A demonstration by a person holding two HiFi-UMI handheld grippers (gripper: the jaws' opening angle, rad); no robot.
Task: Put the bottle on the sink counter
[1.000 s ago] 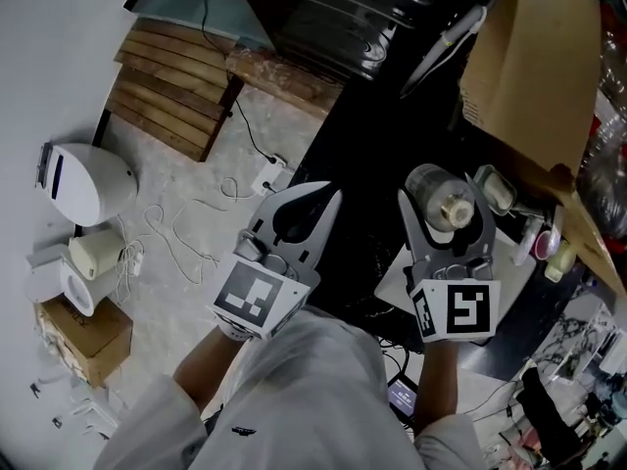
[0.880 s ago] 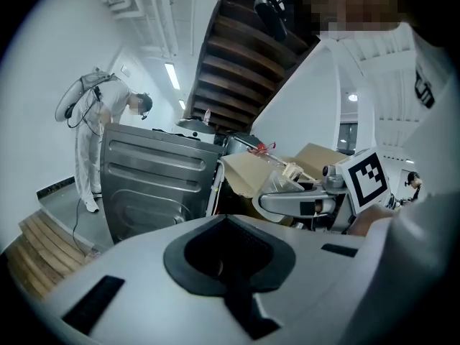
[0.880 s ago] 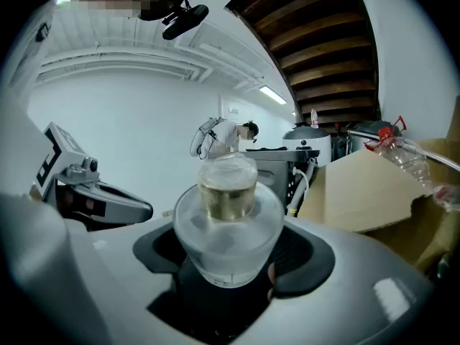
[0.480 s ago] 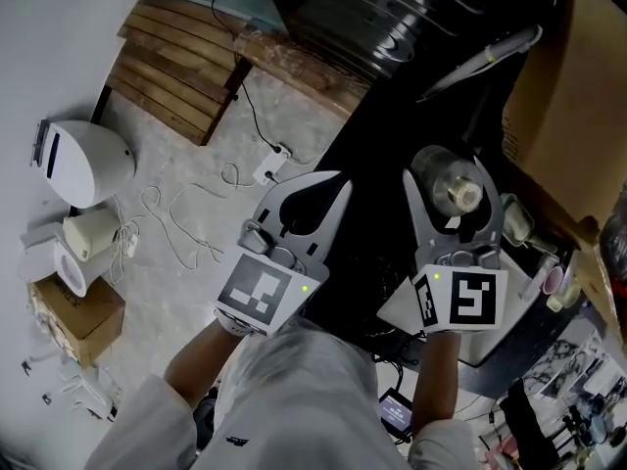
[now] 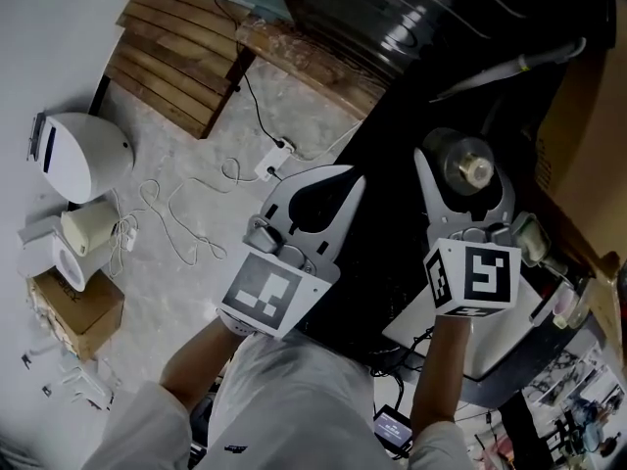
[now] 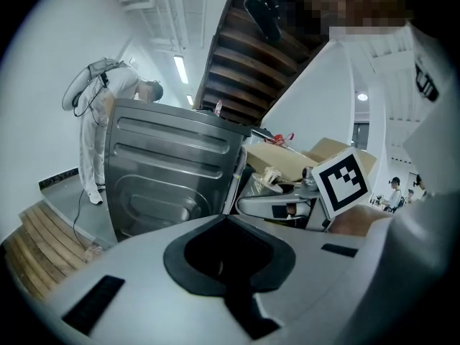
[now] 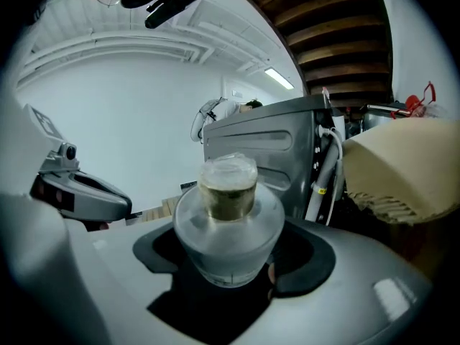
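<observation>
A frosted clear bottle (image 5: 474, 170) with a gold cap wrapped in film sits between the jaws of my right gripper (image 5: 464, 155), which is shut on its round body. The right gripper view shows the bottle (image 7: 228, 214) upright in the right gripper (image 7: 230, 259), with the steel sink (image 7: 266, 139) behind it. In the head view it hangs over the black counter (image 5: 392, 155), short of the sink (image 5: 392, 8). My left gripper (image 5: 338, 179) is beside it at the counter's left edge, shut and holding nothing. In its own view the left gripper (image 6: 228, 225) faces the sink's side (image 6: 172, 171).
A cardboard box (image 5: 588, 96) stands on the counter at the right. A white board (image 5: 509, 331) with small jars lies below the right gripper. On the floor at the left are a wooden pallet (image 5: 176, 57), cables with a power strip (image 5: 272, 162) and a white appliance (image 5: 83, 155).
Both grippers have moved forward along the counter toward the sink, the right one still carrying the bottle. The cardboard box has slid toward the right edge of the head view.
</observation>
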